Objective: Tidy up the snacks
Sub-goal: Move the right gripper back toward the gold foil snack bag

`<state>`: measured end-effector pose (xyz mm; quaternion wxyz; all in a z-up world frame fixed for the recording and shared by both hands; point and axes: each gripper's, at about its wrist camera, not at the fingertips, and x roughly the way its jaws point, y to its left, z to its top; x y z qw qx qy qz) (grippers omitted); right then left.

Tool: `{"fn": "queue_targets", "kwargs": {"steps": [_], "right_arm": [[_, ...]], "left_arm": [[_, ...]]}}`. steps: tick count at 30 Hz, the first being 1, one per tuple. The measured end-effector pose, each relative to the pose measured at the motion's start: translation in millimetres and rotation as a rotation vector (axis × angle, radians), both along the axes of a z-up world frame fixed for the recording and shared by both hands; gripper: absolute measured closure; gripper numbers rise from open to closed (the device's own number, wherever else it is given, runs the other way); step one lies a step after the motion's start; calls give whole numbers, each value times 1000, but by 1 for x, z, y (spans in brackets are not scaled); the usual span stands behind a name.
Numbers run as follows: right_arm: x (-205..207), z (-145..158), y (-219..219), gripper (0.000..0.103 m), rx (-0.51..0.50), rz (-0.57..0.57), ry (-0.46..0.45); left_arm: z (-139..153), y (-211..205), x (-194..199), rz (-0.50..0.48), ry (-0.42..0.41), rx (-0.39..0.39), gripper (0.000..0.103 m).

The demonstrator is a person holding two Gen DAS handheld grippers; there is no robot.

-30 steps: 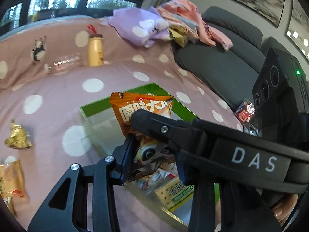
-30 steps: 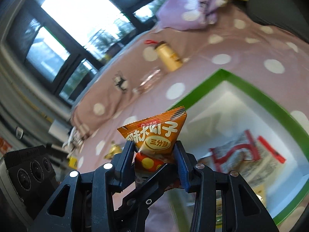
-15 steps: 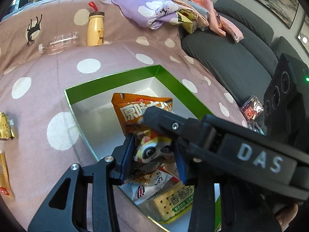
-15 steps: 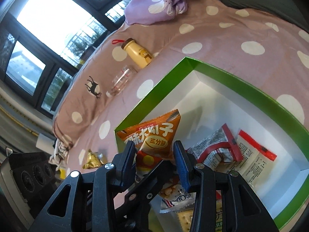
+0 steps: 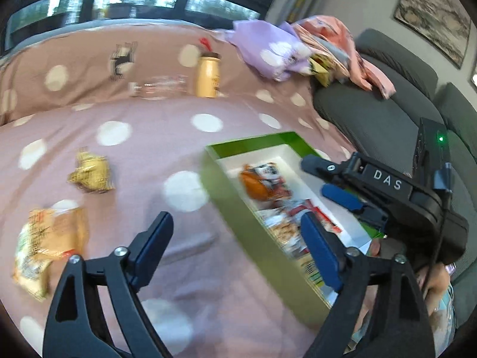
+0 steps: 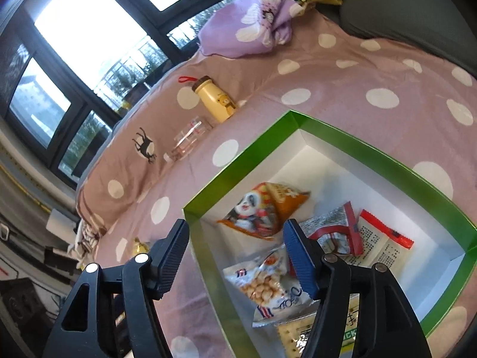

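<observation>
A green box (image 6: 238, 176) with a white inside holds several snack packets. The orange panda packet (image 6: 265, 208) lies loose at its far end; it also shows in the left wrist view (image 5: 262, 179). My right gripper (image 6: 235, 253) is open and empty, just above the box's near corner. My left gripper (image 5: 238, 244) is open and empty over the cloth left of the box (image 5: 256, 226). A gold packet (image 5: 89, 173) and a yellow-orange packet (image 5: 47, 244) lie on the cloth to the left. The right gripper (image 5: 337, 182) shows over the box in the left wrist view.
A pink polka-dot cloth (image 5: 149, 137) covers the surface. A yellow bottle (image 6: 214, 101) and a clear bottle (image 6: 187, 140) lie at the back. A purple cloth bundle (image 6: 253, 26) and a grey sofa (image 5: 372, 113) are to the right.
Both grippers opened and let go of the orange panda packet, which now lies in the box. The left gripper swung left over the cloth.
</observation>
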<state>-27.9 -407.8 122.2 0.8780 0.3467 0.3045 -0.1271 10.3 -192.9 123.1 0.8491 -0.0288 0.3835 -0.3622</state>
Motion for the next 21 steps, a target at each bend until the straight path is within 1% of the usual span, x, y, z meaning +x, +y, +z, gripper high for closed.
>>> {"fn": "queue_targets", "kwargs": {"steps": [3,4,6,7,8,9,10,12,14,15,16,17,18,21], "right_arm": [[4,4,14,37,-35,29,8],[7,5,22,37,-55,49,15],[10,6,33,36,-86,74,24],[12,7,41,32,-106,89,28],[14,8,49,21,-128,107,33],[15,8,56,16,-140,120,32],[17,7,65,14,-152,141,22],[20,8,78,14,-163,172,14],[24,6,92,14,-167,212,15],[26,5,100,14,-167,237,14],[32,2,115,14,-168,275,21],[32,2,115,14,-168,275,21],[35,0,121,14,-168,296,28],[55,-6,140,14,-143,360,53]], "left_arm": [[0,38,-6,75,-11,0,8],[-1,51,-8,105,-12,7,6],[-3,72,-12,159,-20,41,6],[-4,84,-14,190,-24,58,5],[-7,94,-16,215,-23,70,3],[-9,105,-16,245,-18,82,1],[-13,121,-17,287,-10,85,1],[-21,143,-16,348,6,78,1],[-35,166,-12,422,38,66,1],[-41,174,-9,457,58,73,1],[-48,182,-5,491,89,98,1],[-51,187,1,507,113,124,1],[-52,192,4,518,119,128,1],[-47,215,8,604,117,87,1]]}}
